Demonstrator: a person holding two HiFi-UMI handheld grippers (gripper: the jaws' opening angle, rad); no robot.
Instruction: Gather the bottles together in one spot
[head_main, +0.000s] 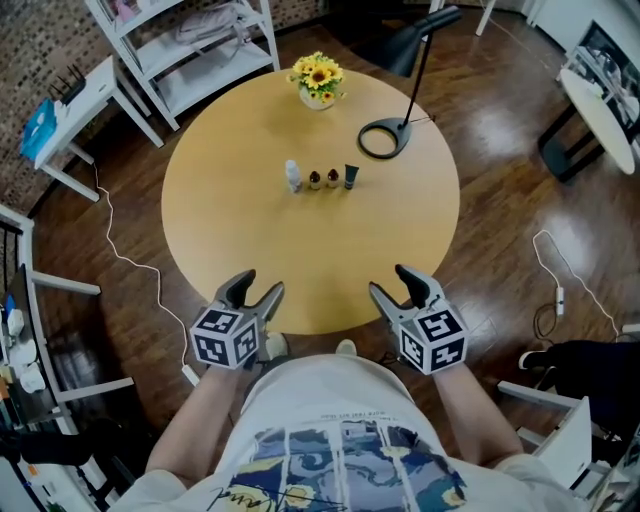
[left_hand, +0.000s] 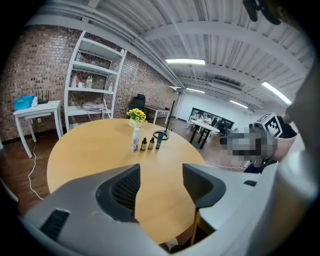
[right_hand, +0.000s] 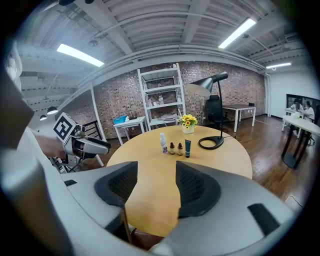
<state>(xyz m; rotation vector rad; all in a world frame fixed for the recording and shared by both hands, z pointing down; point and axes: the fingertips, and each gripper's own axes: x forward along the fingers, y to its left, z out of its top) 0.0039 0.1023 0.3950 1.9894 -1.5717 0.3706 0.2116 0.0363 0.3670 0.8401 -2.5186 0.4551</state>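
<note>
gathering looks done, nothing left
white bottle (head_main: 292, 176), two brown bottles (head_main: 314, 180), dark tube (head_main: 351, 177) in a close row; my left gripper (head_main: 260, 285) and right gripper (head_main: 392, 282) hover empty, jaws apart

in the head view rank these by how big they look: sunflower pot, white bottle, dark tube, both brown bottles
1. sunflower pot
2. white bottle
3. dark tube, only slightly smaller
4. left brown bottle and right brown bottle: look alike, tied
</note>
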